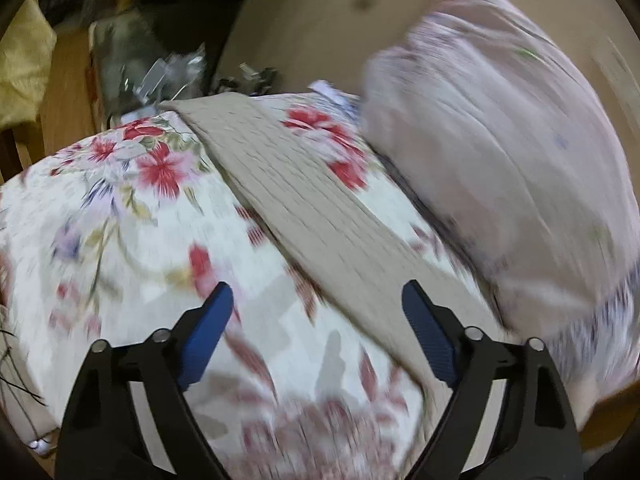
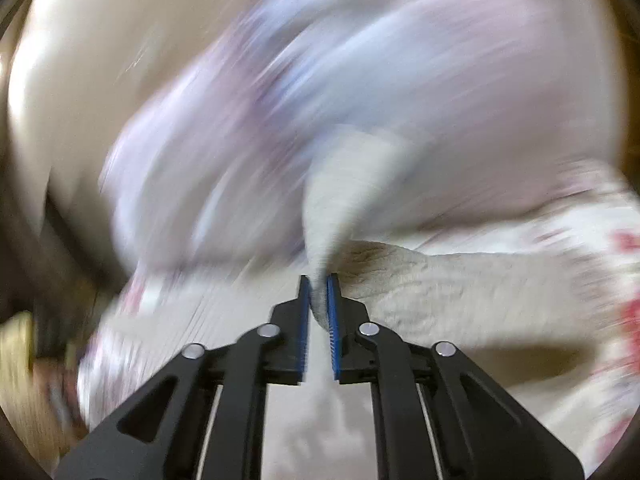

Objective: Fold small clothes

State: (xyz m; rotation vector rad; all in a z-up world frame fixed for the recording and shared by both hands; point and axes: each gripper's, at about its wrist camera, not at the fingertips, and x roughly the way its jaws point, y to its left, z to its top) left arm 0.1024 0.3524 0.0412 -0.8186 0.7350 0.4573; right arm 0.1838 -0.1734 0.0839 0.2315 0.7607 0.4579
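A beige ribbed small garment (image 1: 304, 204) lies as a long strip across a white floral bedsheet (image 1: 120, 220). My left gripper (image 1: 318, 300) is open and empty, hovering above the sheet at the strip's near end. In the right wrist view my right gripper (image 2: 319, 284) is shut on a pinched-up end of the beige garment (image 2: 340, 196), which rises as a peak from the fingertips while the rest (image 2: 460, 284) lies to the right. That view is heavily blurred.
A pale pink pillow (image 1: 500, 140) lies right of the garment, also blurred in the right wrist view (image 2: 360, 80). Beyond the bed edge at upper left are a wooden surface (image 1: 68, 92), yellow cloth (image 1: 24, 68) and dark clutter (image 1: 160, 68). A beige wall (image 1: 320, 20) stands behind.
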